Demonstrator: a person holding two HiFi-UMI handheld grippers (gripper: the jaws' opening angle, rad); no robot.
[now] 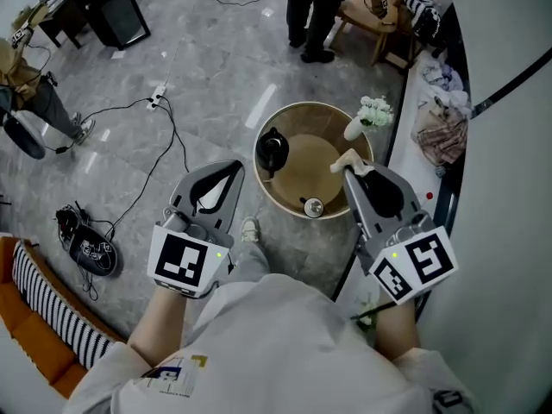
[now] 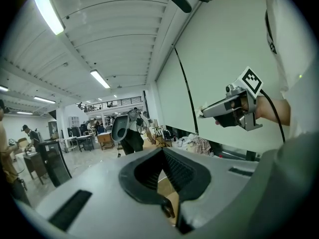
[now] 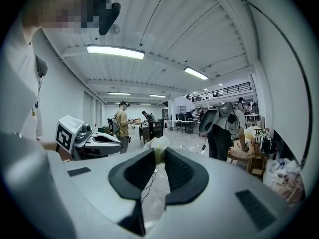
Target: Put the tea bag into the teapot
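1. The right tongs are closed on the tea bag. It is a pale, crumpled bag pinched at the very tips, and part of it sticks out past them.
2. In the right gripper view, the tea bag fills the narrow gap between the two dark pads of the right tongs.
3. The left tongs hold nothing. Their tips meet, and only the wedge-shaped gap behind the tips is open.
4. In the left gripper view, the pads of the left tongs come together at the far end. Brown wood shows through the gap below.
5. The black teapot stands on the left part of a round wooden bench, with its lid on.
6. In the head view, the tea bag shows over the right part of the bench, well apart from the teapot.
7. A small round metal piece sits near the bench's near rim.
8. A white vase of pale flowers stands at the bench's far right edge.
9. Both tongs are held side by side above the grey floor, the left one off the bench's left side.
10. A black cable trails across the floor.
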